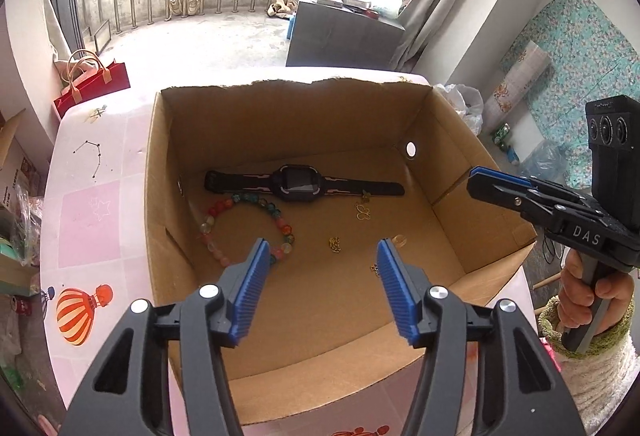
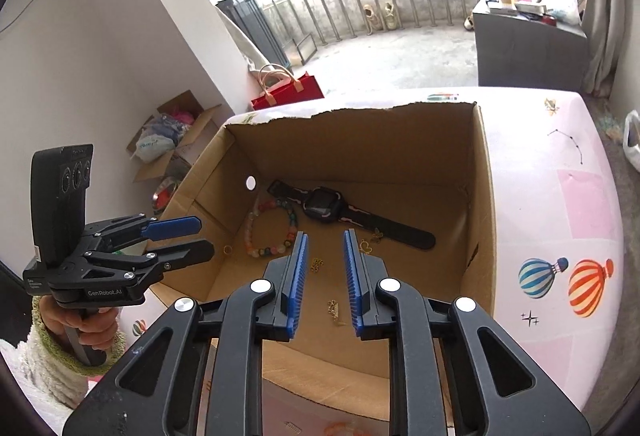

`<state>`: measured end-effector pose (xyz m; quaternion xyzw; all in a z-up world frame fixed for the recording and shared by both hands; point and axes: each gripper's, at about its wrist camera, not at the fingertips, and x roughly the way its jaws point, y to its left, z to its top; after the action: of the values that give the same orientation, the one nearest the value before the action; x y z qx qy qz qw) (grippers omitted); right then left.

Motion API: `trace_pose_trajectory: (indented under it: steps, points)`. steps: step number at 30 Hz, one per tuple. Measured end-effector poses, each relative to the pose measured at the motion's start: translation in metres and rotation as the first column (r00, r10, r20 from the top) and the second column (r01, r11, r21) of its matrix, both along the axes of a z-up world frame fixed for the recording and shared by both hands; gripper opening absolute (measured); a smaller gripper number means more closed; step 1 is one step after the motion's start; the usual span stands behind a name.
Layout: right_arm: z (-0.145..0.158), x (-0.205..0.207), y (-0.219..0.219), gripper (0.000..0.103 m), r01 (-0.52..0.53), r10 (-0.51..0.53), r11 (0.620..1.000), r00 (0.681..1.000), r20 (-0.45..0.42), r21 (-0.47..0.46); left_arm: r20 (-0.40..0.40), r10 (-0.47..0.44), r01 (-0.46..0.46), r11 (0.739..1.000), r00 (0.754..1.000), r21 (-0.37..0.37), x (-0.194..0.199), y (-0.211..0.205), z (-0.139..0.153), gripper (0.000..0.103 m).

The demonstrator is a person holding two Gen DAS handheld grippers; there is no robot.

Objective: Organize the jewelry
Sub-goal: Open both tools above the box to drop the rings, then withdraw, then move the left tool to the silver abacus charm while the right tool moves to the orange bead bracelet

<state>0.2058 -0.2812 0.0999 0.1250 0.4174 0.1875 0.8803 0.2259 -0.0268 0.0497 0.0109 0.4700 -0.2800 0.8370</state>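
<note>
Between the blue pads of the left hand-held gripper (image 1: 322,256), which stand wide apart with nothing in them, lies the bare floor of a cardboard box (image 1: 492,192) set on a pink counter (image 1: 92,204) printed with hot-air balloons. Just right of that hand-held gripper, the right hand-held gripper (image 2: 325,260) hangs over the same box with its pads only narrowly parted and equally empty; a hand (image 1: 588,296) in a fleecy cuff grips its handle. Both tools point down into the box, apparently poised after a drop or lining up the next piece.

Just ahead of the left pads sits a small gold chain piece (image 1: 335,245), and a second gold bit (image 1: 375,269) lies against the right pad's outer edge. Ahead and left curls a multicoloured bead bracelet (image 1: 244,224); a pale ring (image 2: 227,249) rests off to the side near the box wall. Farther on, a gold butterfly charm (image 1: 363,211) lies just short of a black-and-pink smartwatch (image 1: 298,184), stretched flat across the floor near the back wall. The jewelry is thus gathered inside the box, pieces kept apart, seemingly so none tangle.

Beyond the counter, a red tote bag (image 1: 96,84) stands on the balcony floor before a railing hung with laundry.
</note>
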Motion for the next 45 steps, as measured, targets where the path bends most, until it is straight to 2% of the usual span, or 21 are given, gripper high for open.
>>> trace_pose_trajectory:
  steps: [7, 13, 21, 25, 29, 32, 37, 41, 43, 45]
  points:
    - [0.028, -0.025, -0.02, 0.03, 0.04, -0.044, 0.998, 0.995, 0.089, 0.044, 0.1, 0.022, -0.022, 1.0, 0.995, 0.0, -0.024, 0.01, 0.023, 0.073]
    - [0.049, -0.066, -0.034, 0.039, 0.082, -0.091, 0.995, 0.98, 0.179, 0.059, 0.18, 0.052, -0.05, 0.999, 0.982, -0.016, -0.058, 0.027, 0.043, 0.083]
    - [0.047, -0.144, -0.053, 0.048, 0.15, -0.174, 0.982, 0.956, 0.238, 0.115, 0.281, 0.034, -0.038, 0.999, 0.959, 0.009, -0.128, 0.044, 0.049, 0.096]
    - [0.019, -0.173, -0.05, 0.048, 0.169, -0.185, 0.98, 0.967, 0.175, 0.105, 0.25, 0.019, -0.029, 0.999, 0.968, 0.034, -0.151, 0.046, 0.028, 0.097]
    - [-0.02, -0.183, -0.034, 0.048, 0.168, -0.173, 0.984, 0.982, 0.082, 0.058, 0.169, 0.03, -0.047, 0.994, 0.985, 0.098, -0.158, 0.039, -0.015, 0.097]
    - [-0.045, -0.184, -0.015, 0.048, 0.121, -0.122, 0.992, 0.992, 0.016, 0.043, 0.123, 0.05, -0.07, 0.984, 0.991, 0.162, -0.158, 0.031, -0.048, 0.097]
    - [-0.068, -0.182, 0.026, 0.044, 0.015, -0.016, 0.998, 1.0, -0.008, -0.068, 0.088, 0.063, -0.082, 0.968, 0.994, 0.238, -0.158, 0.018, -0.083, 0.097]
    - [-0.082, -0.17, 0.048, 0.032, -0.053, 0.049, 0.986, 0.998, -0.028, -0.157, 0.093, 0.051, -0.078, 0.945, 0.994, 0.317, -0.158, 0.011, -0.102, 0.097]
    - [-0.086, -0.165, 0.055, 0.029, -0.081, 0.077, 0.979, 0.997, -0.03, -0.185, 0.078, 0.052, -0.075, 0.942, 0.996, 0.329, -0.157, 0.01, -0.109, 0.097]
    - [-0.091, -0.157, 0.062, 0.026, -0.106, 0.101, 0.972, 0.994, -0.035, -0.208, 0.057, 0.069, -0.082, 0.95, 0.996, 0.302, -0.154, 0.014, -0.112, 0.097]
